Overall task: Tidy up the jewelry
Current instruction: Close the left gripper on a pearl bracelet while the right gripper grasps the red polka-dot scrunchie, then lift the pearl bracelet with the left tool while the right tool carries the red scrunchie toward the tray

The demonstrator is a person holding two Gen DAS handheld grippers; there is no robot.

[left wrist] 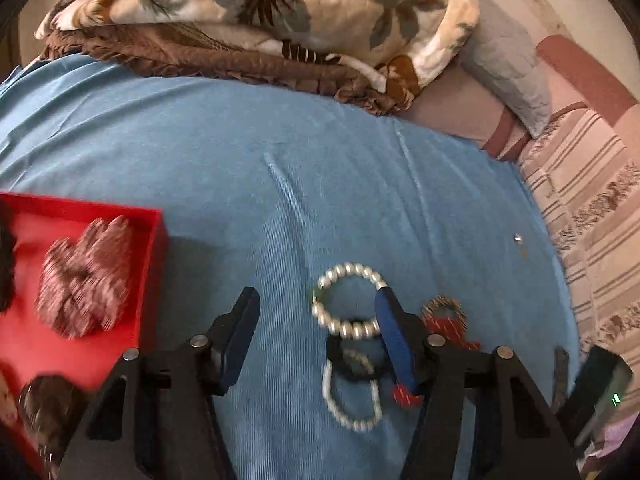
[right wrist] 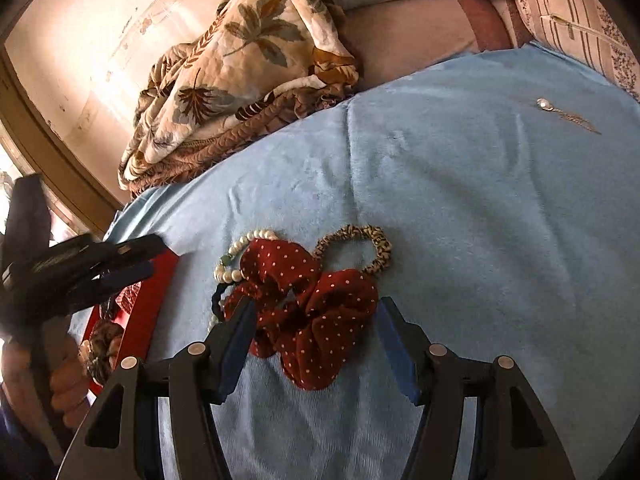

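My left gripper (left wrist: 318,304) is open and empty above the blue cloth, between the red tray (left wrist: 154,248) on its left and a pile of jewelry on its right. The pile holds a pearl bracelet (left wrist: 346,304), a second pearl bracelet (left wrist: 352,400) and a black hair tie (left wrist: 352,364). My right gripper (right wrist: 316,312) is open, with its fingers on either side of a red polka-dot scrunchie (right wrist: 312,304). A leopard-print hair tie (right wrist: 360,246) and a pearl bracelet (right wrist: 232,264) lie just beyond the scrunchie. The left gripper also shows in the right wrist view (right wrist: 136,258).
The red tray holds a patterned scrunchie (left wrist: 86,276) and a dark one (left wrist: 48,408). A small pendant with a chain (right wrist: 560,112) lies apart at the cloth's far right. A floral blanket (left wrist: 256,12) and a pillow (left wrist: 508,68) lie behind the blue cloth (left wrist: 240,152).
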